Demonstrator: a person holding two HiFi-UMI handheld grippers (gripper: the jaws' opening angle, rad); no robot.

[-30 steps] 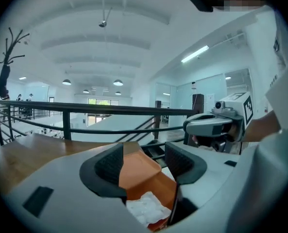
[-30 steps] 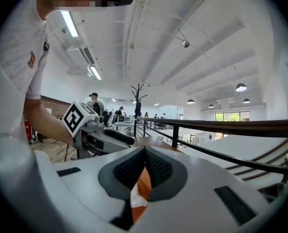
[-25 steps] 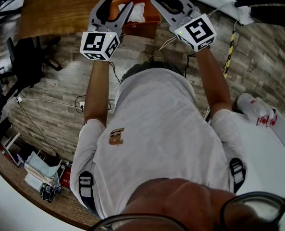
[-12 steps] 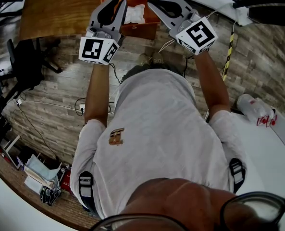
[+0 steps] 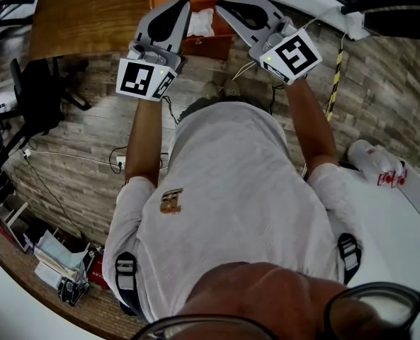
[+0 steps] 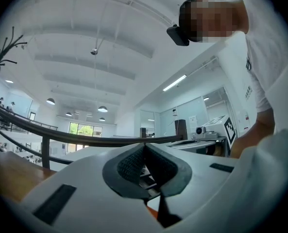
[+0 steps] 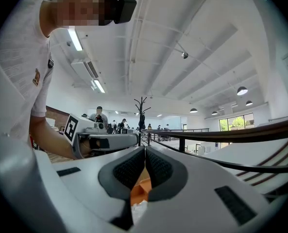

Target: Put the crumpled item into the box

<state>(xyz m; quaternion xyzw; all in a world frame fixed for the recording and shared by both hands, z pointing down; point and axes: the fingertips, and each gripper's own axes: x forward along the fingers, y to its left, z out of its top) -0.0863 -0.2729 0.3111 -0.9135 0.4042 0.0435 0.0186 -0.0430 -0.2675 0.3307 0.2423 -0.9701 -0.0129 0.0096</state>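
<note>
In the head view a white crumpled item (image 5: pixel 200 21) lies inside the orange box (image 5: pixel 208 44) at the top. My left gripper (image 5: pixel 183 3) is held up over the box's left side, shut, with nothing between its pads. My right gripper (image 5: pixel 219 4) hovers over the box's right side, also shut and empty. In the left gripper view the dark pads (image 6: pixel 132 163) of the left gripper (image 6: pixel 144 145) meet. In the right gripper view the right gripper (image 7: pixel 145 148) has its pads together, and a strip of the orange box (image 7: pixel 139 191) shows below them, with the left gripper (image 7: pixel 107 140) beyond.
The box stands at the edge of a wooden table (image 5: pixel 82 13). Below is plank flooring with cables (image 5: pixel 68 153) and a black chair (image 5: pixel 36 91) at the left. A white table with a plastic bottle (image 5: pixel 375 159) lies at the right, near a yellow-black striped post (image 5: pixel 335 76).
The left gripper's jaws went from wide open to shut, with nothing in them. Both grippers drifted slightly toward the top of the view. The crumpled item stayed in the box.
</note>
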